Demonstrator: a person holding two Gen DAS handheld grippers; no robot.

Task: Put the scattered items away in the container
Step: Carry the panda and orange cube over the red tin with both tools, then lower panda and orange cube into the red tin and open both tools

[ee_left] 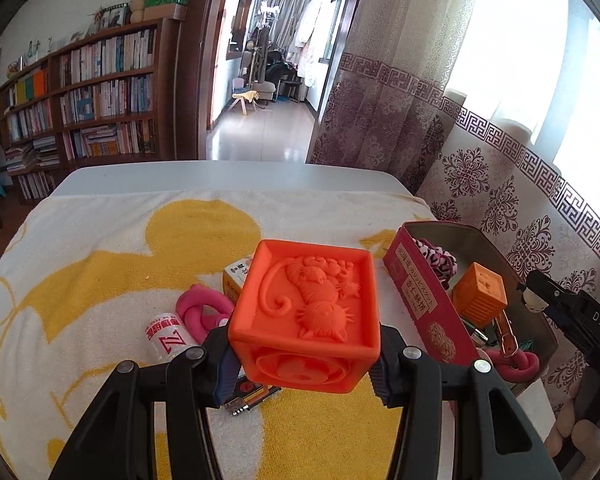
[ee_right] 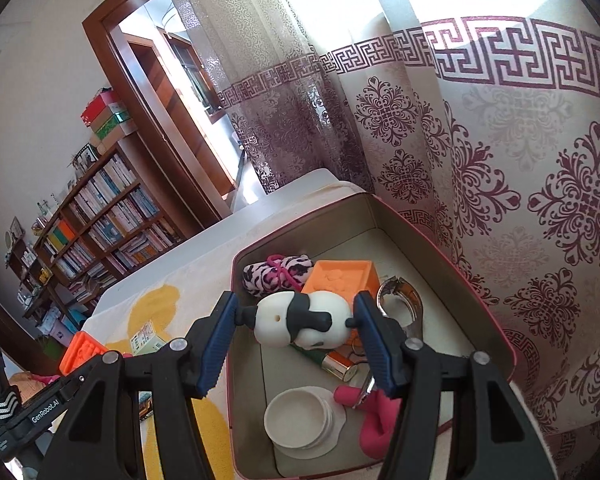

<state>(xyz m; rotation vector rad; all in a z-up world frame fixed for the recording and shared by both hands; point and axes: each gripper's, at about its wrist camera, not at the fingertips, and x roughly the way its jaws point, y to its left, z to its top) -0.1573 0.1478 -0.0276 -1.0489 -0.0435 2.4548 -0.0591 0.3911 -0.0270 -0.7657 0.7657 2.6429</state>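
i hold the orange embossed cube (ee_left: 305, 314) clamped in the left gripper (ee_left: 304, 364); red tin (ee_left: 420, 300) at 3 o'clock. right gripper (ee_right: 296, 326) pinches the panda figure (ee_right: 302, 320) over the tin; early release risks bounce-out.

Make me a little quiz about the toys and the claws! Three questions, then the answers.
1. True or false: the left claw holds an orange block.
2. Which toy is in the right claw? A) panda B) pink ring C) bottle
3. Fill in: the panda hangs over the open ____.

Key: 1 true. 2 A. 3 tin.
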